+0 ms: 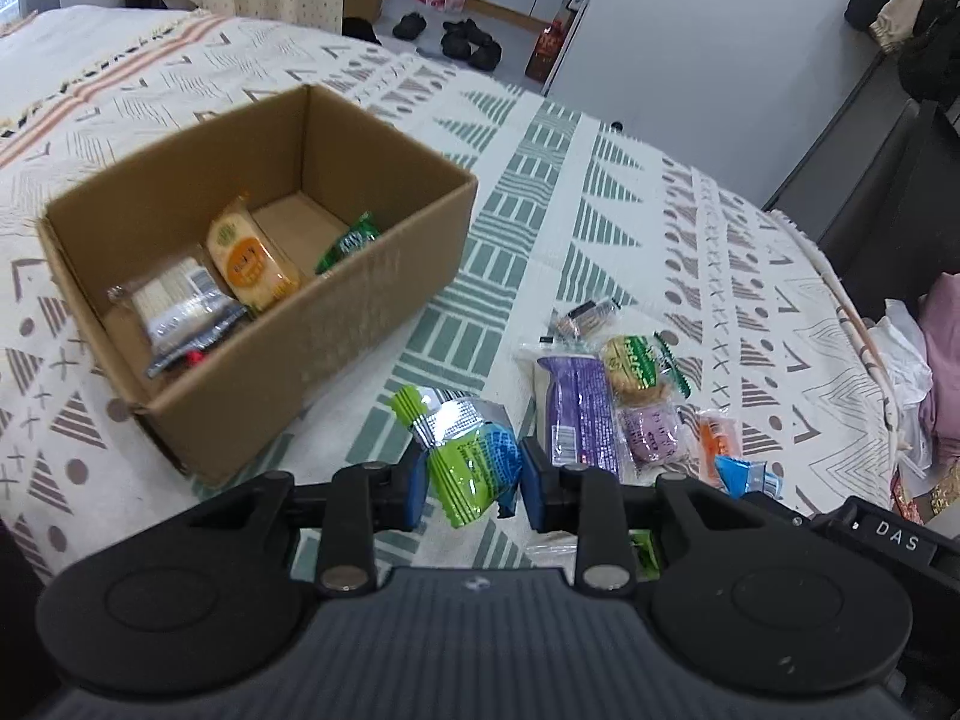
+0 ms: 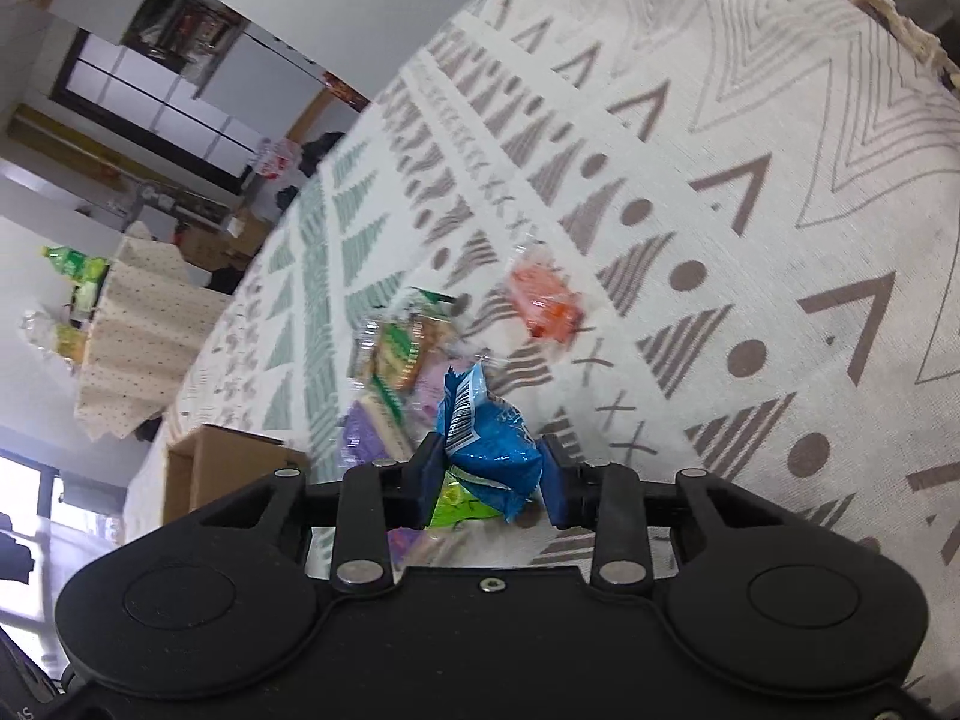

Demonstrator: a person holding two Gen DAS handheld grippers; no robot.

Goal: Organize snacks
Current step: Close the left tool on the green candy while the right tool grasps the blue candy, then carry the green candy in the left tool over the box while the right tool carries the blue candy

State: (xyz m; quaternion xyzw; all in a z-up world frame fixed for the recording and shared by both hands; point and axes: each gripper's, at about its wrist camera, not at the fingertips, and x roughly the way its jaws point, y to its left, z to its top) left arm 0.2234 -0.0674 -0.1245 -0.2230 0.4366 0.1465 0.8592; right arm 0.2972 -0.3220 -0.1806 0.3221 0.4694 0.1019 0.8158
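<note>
Left wrist view shows the left hand-held gripper (image 1: 472,483) clamping a green-blue snack packet (image 1: 474,462) for the cardboard box (image 1: 372,294), while the right hand-held gripper (image 2: 489,474) pinches a blue packet (image 2: 492,450).

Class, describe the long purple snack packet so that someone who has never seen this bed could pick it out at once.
Start at the open brown cardboard box on the patterned cloth. To its right lies a heap of loose snacks. The long purple snack packet lies at the heap's box-side edge, the longest packet there.
</note>
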